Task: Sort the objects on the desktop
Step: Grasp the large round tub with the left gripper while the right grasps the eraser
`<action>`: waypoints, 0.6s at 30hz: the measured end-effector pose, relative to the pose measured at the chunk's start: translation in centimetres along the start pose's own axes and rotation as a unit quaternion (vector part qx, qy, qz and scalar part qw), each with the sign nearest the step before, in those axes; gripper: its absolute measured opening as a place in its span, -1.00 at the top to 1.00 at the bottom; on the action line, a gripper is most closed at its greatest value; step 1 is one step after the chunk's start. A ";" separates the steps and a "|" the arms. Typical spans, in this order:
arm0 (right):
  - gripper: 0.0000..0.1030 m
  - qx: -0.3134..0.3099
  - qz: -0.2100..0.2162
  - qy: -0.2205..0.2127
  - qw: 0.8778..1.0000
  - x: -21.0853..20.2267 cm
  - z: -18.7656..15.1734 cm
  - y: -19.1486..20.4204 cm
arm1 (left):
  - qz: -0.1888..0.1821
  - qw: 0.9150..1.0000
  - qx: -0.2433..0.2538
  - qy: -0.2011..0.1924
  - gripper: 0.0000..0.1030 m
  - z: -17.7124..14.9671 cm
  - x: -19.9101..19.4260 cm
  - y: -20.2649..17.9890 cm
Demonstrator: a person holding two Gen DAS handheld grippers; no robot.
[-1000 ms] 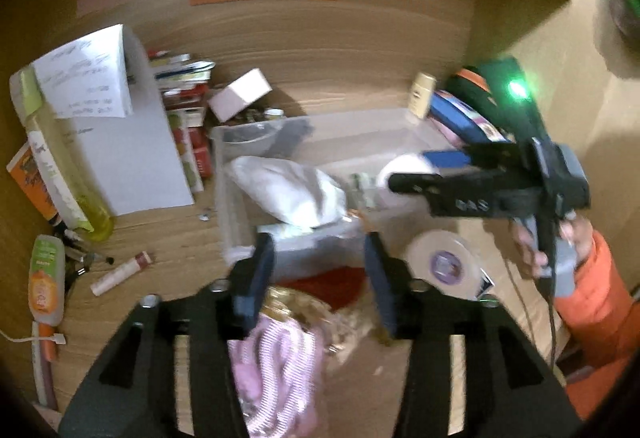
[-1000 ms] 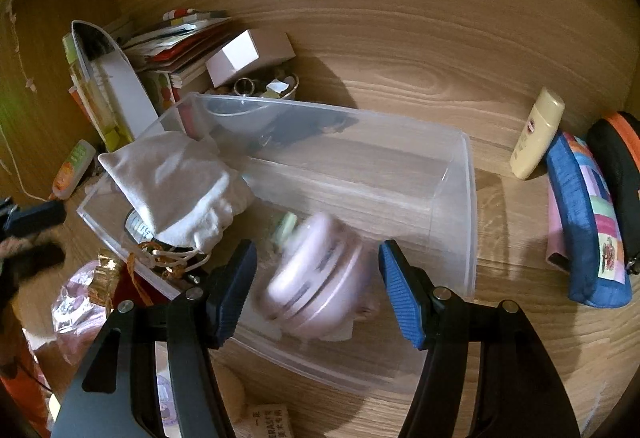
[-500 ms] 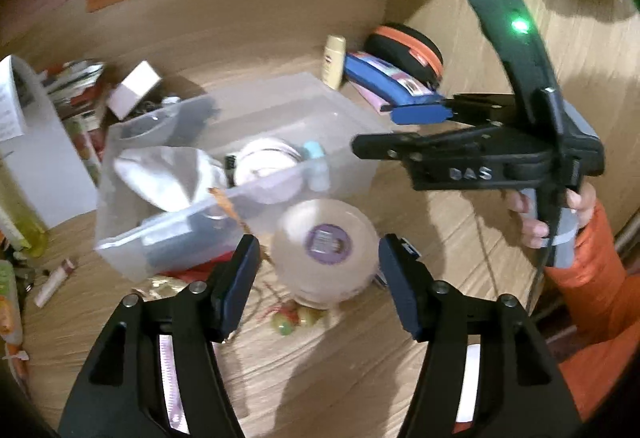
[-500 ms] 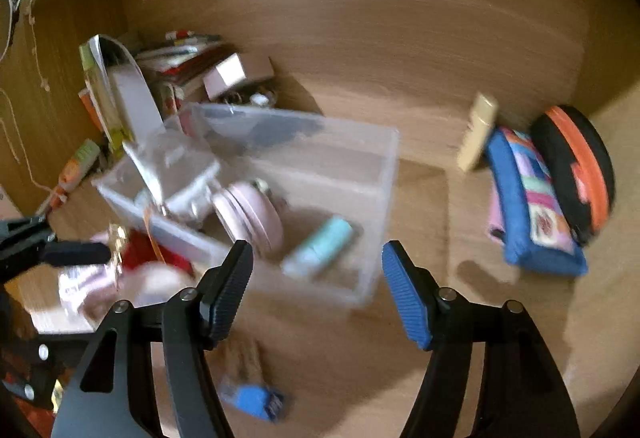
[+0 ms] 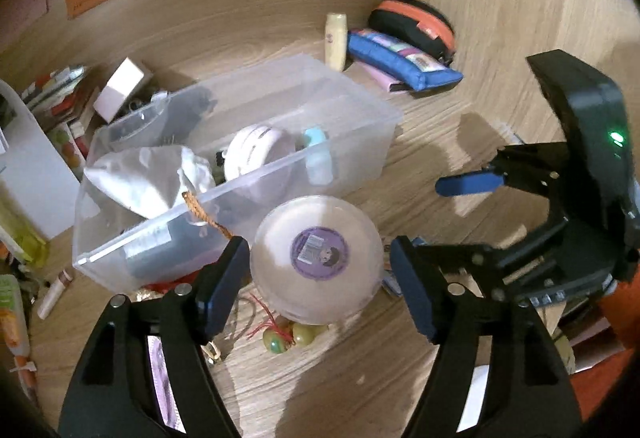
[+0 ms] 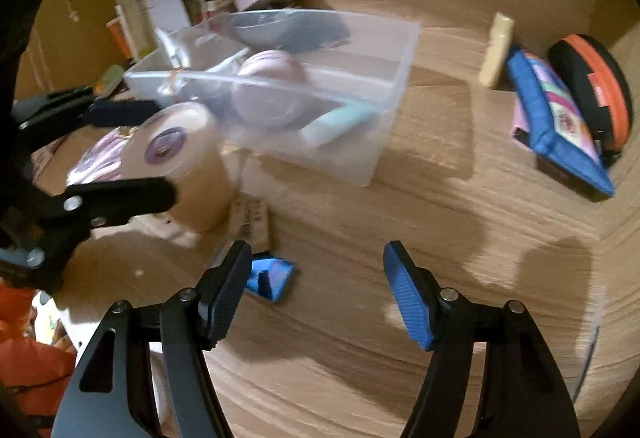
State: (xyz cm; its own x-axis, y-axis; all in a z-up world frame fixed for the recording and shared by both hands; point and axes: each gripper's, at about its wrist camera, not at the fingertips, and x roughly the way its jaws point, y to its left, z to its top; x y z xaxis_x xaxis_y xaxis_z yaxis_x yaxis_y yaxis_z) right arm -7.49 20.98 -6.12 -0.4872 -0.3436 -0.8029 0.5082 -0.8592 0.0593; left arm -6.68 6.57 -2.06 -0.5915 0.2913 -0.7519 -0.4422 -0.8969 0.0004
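Clutter covers the wooden surface (image 5: 420, 142) around a clear bin (image 5: 352, 150). The left hand-held gripper (image 5: 316, 270) has its jaws apart on either side of a round tub (image 5: 316, 258) with a purple label on its lid; its pads (image 5: 218, 278) sit just beside the tub wall, and whether they touch it cannot be told. The tub stands just in front of the bin, over some green beads (image 5: 288, 338) on a red cord. Inside the bin lie a white cloth pouch (image 5: 148, 182), a pink round case (image 5: 256, 150) and a mint tube (image 5: 318, 158).

The right hand-held gripper (image 6: 316, 290) is spread wide with nothing between its jaws, above bare wood, with a small blue item (image 6: 272, 278) near its left pad. From the right wrist view, the tub (image 6: 180, 162) appears at left between the left gripper's jaws.

Behind the bin, a cream bottle (image 5: 335, 42), a blue pencil case (image 5: 404, 60) and a black-and-orange pouch (image 5: 416, 22) sit by the corner. Books (image 5: 60, 102) and a white box (image 5: 122, 86) are at far left.
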 end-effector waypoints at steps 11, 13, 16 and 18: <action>0.11 -0.028 0.036 0.010 0.999 1.7 0.8 2.3 | -0.041 0.998 -0.031 0.044 -0.41 -0.1 2.4 1.0; 0.32 -0.029 0.039 0.019 0.999 2.2 1.0 2.5 | -0.044 0.997 -0.036 0.049 -0.40 -0.1 2.9 1.1; 0.42 -0.030 0.046 0.020 0.998 2.4 1.4 2.6 | -0.049 0.997 -0.047 0.044 -0.32 -0.2 2.9 1.2; 0.58 -0.033 0.053 0.021 0.998 2.5 1.5 2.8 | -0.043 0.997 -0.050 0.041 -0.31 -0.2 2.9 1.2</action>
State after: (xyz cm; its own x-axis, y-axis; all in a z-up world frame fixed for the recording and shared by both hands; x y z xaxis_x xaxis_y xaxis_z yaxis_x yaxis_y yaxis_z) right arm -8.36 17.10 -7.08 -0.3994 -0.4134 -0.8183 0.6012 -0.7919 0.1066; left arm -8.80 6.25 -4.38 -0.4958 0.3441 -0.7973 -0.4167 -0.8998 -0.1293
